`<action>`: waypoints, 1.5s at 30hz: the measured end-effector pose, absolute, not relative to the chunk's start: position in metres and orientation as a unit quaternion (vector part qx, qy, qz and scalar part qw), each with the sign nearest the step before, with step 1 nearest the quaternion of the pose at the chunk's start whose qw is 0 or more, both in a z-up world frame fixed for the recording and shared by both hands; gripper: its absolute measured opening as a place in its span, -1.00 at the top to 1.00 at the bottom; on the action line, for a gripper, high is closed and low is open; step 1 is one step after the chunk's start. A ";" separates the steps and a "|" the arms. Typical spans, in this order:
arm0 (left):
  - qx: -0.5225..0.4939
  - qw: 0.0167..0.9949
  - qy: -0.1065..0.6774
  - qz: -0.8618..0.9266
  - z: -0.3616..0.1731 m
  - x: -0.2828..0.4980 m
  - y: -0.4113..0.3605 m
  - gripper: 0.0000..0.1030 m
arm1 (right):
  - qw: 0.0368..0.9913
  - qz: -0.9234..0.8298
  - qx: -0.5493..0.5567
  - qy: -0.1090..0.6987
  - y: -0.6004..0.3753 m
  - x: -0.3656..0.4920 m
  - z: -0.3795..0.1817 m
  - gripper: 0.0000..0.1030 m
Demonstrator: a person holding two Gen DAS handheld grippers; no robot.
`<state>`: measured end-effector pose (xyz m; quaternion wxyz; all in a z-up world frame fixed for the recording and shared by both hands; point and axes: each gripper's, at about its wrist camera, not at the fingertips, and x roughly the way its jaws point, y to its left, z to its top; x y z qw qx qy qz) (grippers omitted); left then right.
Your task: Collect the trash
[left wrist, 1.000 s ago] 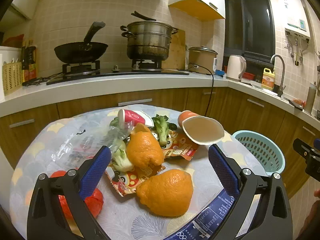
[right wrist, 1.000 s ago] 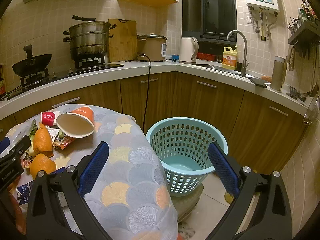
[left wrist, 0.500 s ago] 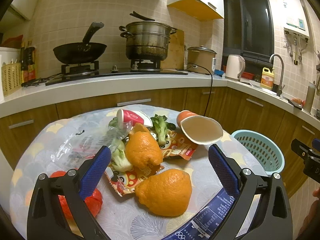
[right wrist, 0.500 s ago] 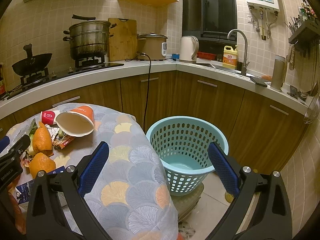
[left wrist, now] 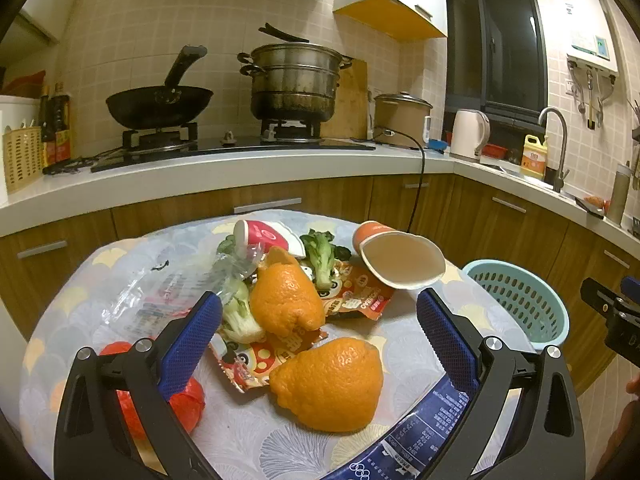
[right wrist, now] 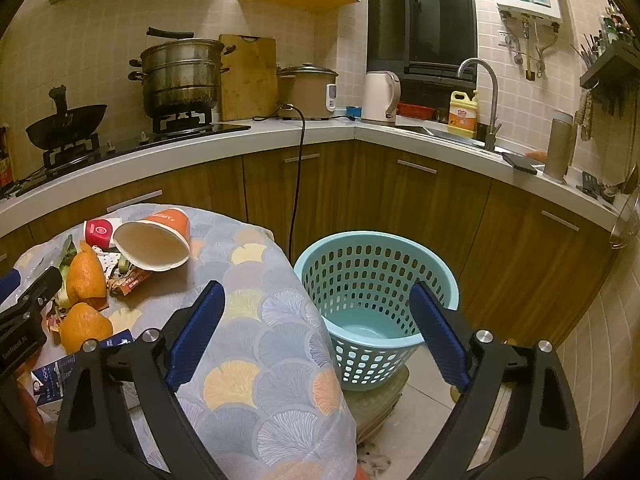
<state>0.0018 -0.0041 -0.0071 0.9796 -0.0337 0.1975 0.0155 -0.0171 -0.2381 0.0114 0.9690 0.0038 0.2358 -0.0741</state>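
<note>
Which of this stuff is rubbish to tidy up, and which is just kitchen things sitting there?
For the job:
two orange peel pieces
tipped orange paper cup
red and orange snack wrapper
clear crumpled plastic bag
green vegetable scraps
light blue plastic basket

Just there:
black wok
steel steamer pot
white kettle
yellow soap bottle

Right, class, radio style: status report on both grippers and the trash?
Left gripper open over orange peels. Right gripper open, empty, facing empty basket. Trash uncollected. Nothing blocking.
</note>
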 end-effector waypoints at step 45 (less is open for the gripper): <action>-0.199 0.899 0.379 0.093 -0.042 -0.001 0.131 -0.28 | 0.921 0.165 -0.044 0.350 -0.151 0.140 -0.010 0.08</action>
